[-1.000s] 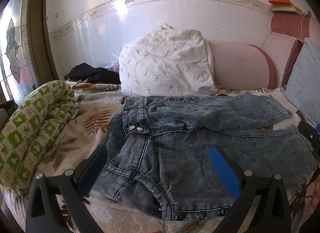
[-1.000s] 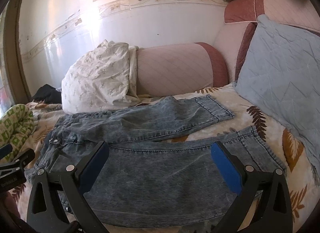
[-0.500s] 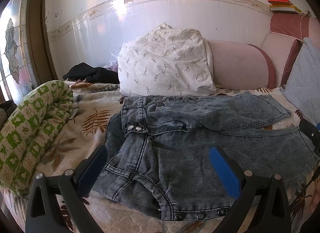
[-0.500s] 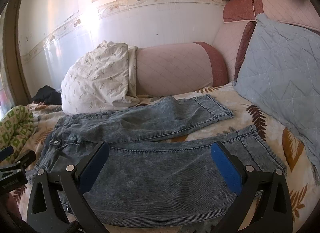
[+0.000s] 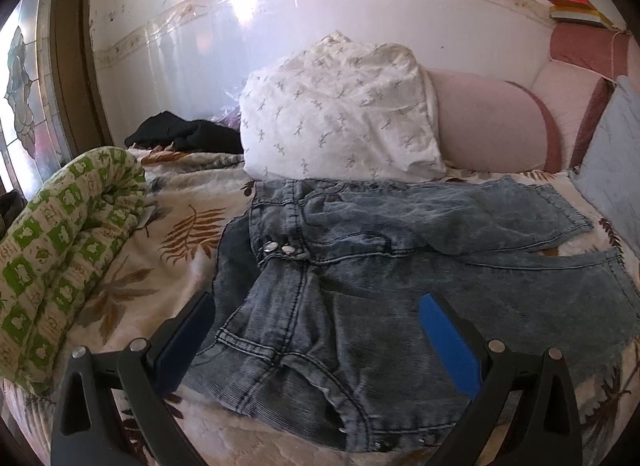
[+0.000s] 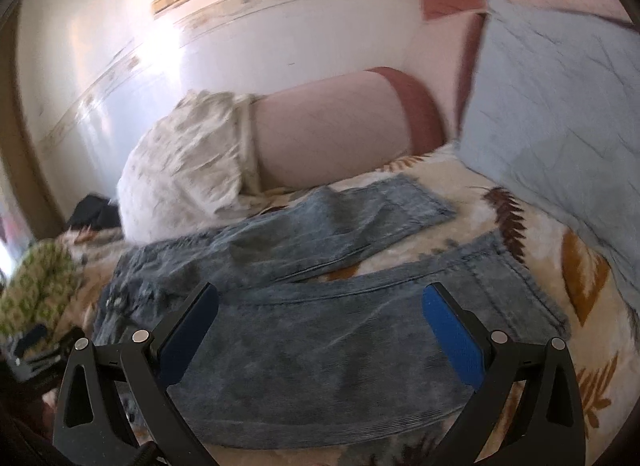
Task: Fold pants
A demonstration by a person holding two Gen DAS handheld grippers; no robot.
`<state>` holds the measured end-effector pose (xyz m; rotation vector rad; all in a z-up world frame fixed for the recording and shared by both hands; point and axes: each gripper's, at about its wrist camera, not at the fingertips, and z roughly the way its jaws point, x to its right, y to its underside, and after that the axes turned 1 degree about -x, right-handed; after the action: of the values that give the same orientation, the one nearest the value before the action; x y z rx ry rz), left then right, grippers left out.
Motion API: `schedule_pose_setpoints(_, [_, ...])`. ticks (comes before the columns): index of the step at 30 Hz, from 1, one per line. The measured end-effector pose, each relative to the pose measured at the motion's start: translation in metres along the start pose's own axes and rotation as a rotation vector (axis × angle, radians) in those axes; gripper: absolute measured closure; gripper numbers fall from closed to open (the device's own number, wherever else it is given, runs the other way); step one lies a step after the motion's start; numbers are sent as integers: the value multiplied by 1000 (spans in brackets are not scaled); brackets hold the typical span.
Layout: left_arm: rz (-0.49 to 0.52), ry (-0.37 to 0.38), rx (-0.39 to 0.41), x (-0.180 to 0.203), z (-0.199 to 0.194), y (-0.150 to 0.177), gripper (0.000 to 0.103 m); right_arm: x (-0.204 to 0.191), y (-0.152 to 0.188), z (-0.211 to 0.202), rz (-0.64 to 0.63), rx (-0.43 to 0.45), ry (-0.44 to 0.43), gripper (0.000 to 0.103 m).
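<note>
Blue acid-wash denim pants (image 5: 360,266) lie spread on the bed, waist to the left with metal buttons (image 5: 280,248), both legs running right. In the right wrist view the same pants (image 6: 320,330) show a far leg (image 6: 360,217) and a near leg. My left gripper (image 5: 316,318) hangs open above the crumpled waist and seat, holding nothing. Open too, my right gripper (image 6: 320,310) hovers over the near leg with nothing between its blue pads (image 6: 452,330). The left gripper's body (image 6: 36,350) shows at the lower left of the right wrist view.
A white patterned pillow (image 5: 340,113) and pink bolster (image 5: 492,121) line the wall behind the pants. A rolled green-and-white quilt (image 5: 60,258) lies at the left, dark clothing (image 5: 180,133) beyond it. A light blue cushion (image 6: 560,105) stands at the right. The bedspread (image 5: 180,234) has a leaf print.
The right wrist view has tilted and blurred as the right gripper swings; its gripper has left the left view's right edge. The left gripper moved a little. Both stay open.
</note>
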<state>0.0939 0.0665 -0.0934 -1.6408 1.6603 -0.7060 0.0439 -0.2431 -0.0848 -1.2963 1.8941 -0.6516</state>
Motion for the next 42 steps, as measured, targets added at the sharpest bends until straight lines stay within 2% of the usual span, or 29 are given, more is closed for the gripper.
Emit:
schedule_pose_setpoints(8, [1,-34,-20,-12,22,-2,0,48,-13,9,151,-80,30,1])
schedule_pose_setpoints(14, [-38,-102,9,-48,28,-21,0,53,-21,15,107,-122,27,1])
schedule_pose_setpoints(18, [-92,-128,-9,-89,51,-50,0,61,-28,30,114,-162,-8,1])
schedule_pose_setpoints(20, [-70,-162,-18,-103,69,-69,0,62,-39,42,83,-178,-6,1])
schedule_pose_setpoints(22, [-47,-179,-48,-113,95,-89,0,63,-52,54,47,-188,-3,1])
schedule_pose_setpoints(27, [-105,-101,-248,-129,182,-123,1,72,-85,100,-21,-238,24,1])
schedule_pose_setpoints(30, [-122,-59,-307,-125,220,-135,4,76,-107,131,-45,-256,53,2])
schedule_pose_setpoints(32, [-140,-48,-342,-120,240,-138,11,75,-121,151,-47,-249,59,2])
schedule_pose_setpoints(35, [-164,17,-406,-112,269,-135,29,72,-136,175,-82,-246,86,2])
schedule_pose_setpoints(37, [-180,58,-434,-106,282,-130,51,74,-146,195,-86,-264,88,5])
schedule_pose_setpoints(38, [-185,81,-443,-103,287,-129,56,76,-151,206,-80,-278,84,5])
schedule_pose_setpoints(40, [-194,146,-449,-95,295,-127,80,81,-161,224,-70,-299,94,12])
schedule_pose_setpoints(42, [-199,186,-447,-88,298,-125,88,88,-171,243,-56,-323,99,14])
